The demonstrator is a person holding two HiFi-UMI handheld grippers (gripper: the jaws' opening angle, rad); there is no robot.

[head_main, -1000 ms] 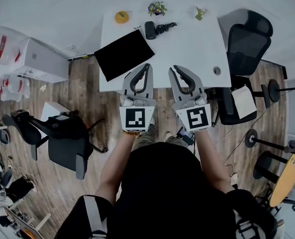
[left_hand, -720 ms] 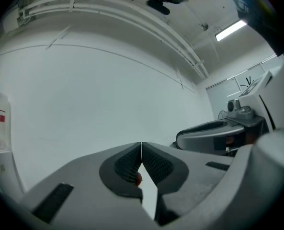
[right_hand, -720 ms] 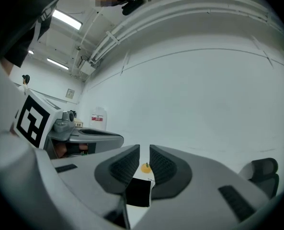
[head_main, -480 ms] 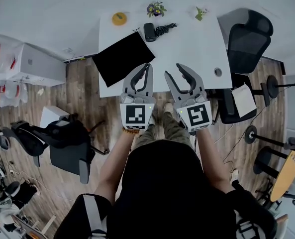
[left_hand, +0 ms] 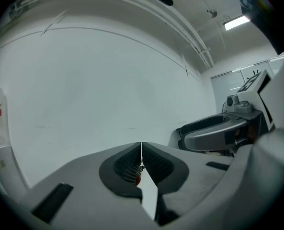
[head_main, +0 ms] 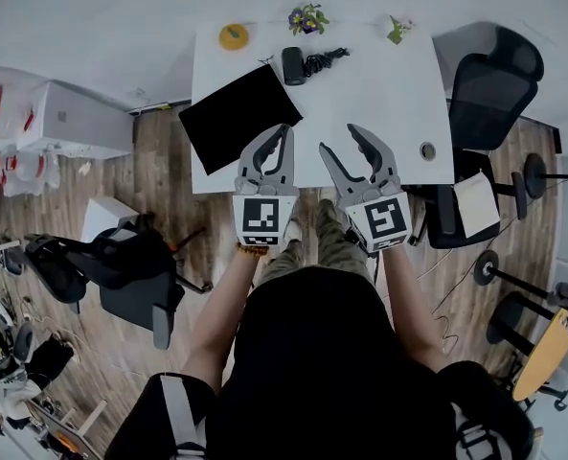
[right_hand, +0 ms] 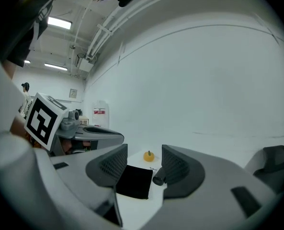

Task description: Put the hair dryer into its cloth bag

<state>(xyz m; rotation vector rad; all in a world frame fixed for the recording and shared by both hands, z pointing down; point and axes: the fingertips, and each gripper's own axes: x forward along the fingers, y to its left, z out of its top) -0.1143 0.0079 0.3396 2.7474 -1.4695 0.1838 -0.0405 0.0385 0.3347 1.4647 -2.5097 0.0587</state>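
The hair dryer [head_main: 290,64] lay untouched near the far edge of the table [head_main: 379,94], with its cord [head_main: 322,59] bunched just beside it. The cloth bag [head_main: 239,115] lay flat nearer the person, one corner poking past the table's left side. Both grippers hung over the near edge, well apart from either thing. The left gripper [head_main: 284,131] was clenched on nothing. The right gripper [head_main: 339,139] had just been opening its jaws, with nothing between them.

The loose cord looked the likeliest trouble: it could trail or snag at the bag's mouth. The limp bag might slide or slip off that edge if pushed without being pinned. A careless reach could also knock the small orange thing [head_main: 233,34] behind.
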